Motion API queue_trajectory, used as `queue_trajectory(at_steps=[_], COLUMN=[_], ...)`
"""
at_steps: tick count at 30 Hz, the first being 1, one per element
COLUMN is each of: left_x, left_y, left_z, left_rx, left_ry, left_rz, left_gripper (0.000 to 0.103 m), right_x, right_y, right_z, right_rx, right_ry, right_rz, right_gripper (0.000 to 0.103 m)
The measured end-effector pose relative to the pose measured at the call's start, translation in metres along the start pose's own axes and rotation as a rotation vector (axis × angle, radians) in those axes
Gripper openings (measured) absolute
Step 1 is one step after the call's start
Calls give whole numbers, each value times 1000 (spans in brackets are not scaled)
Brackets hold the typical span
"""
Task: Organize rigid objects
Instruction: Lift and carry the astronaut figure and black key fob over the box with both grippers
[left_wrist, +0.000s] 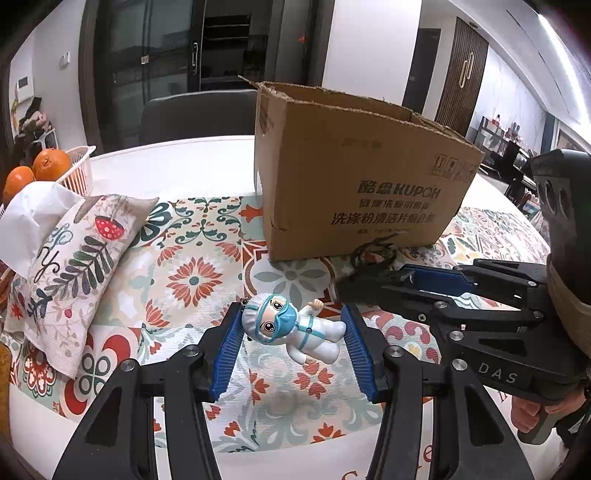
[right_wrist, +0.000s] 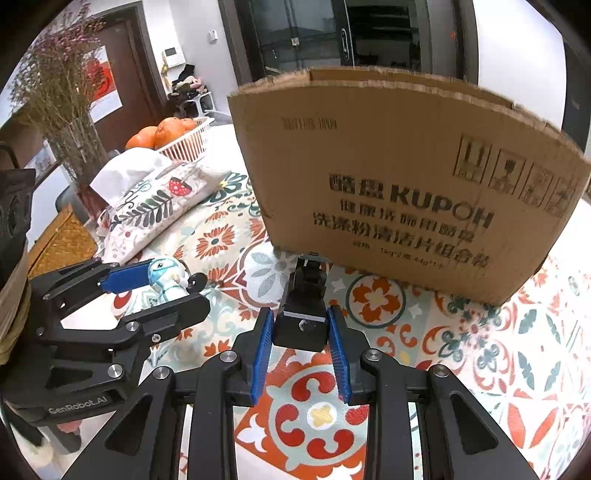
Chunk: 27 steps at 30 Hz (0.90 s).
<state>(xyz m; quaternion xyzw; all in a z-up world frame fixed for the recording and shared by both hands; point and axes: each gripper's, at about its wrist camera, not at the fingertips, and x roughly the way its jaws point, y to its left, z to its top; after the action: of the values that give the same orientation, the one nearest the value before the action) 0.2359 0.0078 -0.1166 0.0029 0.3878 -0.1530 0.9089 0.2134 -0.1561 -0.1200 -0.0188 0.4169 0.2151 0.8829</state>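
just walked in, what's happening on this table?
A person is working two handheld grippers over a patterned tablecloth. The left gripper is shut on a small white-and-blue figurine, lifted off the cloth. The right gripper is shut on a black boxy object. Both sit just in front of an open cardboard box, likely where the items go. A cushion and a basket of oranges sit off to the side, untouched.
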Motion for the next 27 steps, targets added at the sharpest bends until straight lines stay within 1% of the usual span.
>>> queue_trajectory(at_steps=[10, 18, 27], left_x=[-6, -18, -42], left_y=[-1, -8, -25], left_z=[12, 28, 56], left_rx=[-15, -2, 22], left_ry=[-30, -71, -143], left_rz=[-5, -5, -15], left_gripper=[53, 53, 53], right_x=[-15, -31, -70], right_y=[0, 1, -1], right_z=[9, 19, 34], right_rx=[-20, -20, -22], right_ry=[-41, -79, -167], right_rz=[-34, -47, -82], right_gripper=[30, 30, 30])
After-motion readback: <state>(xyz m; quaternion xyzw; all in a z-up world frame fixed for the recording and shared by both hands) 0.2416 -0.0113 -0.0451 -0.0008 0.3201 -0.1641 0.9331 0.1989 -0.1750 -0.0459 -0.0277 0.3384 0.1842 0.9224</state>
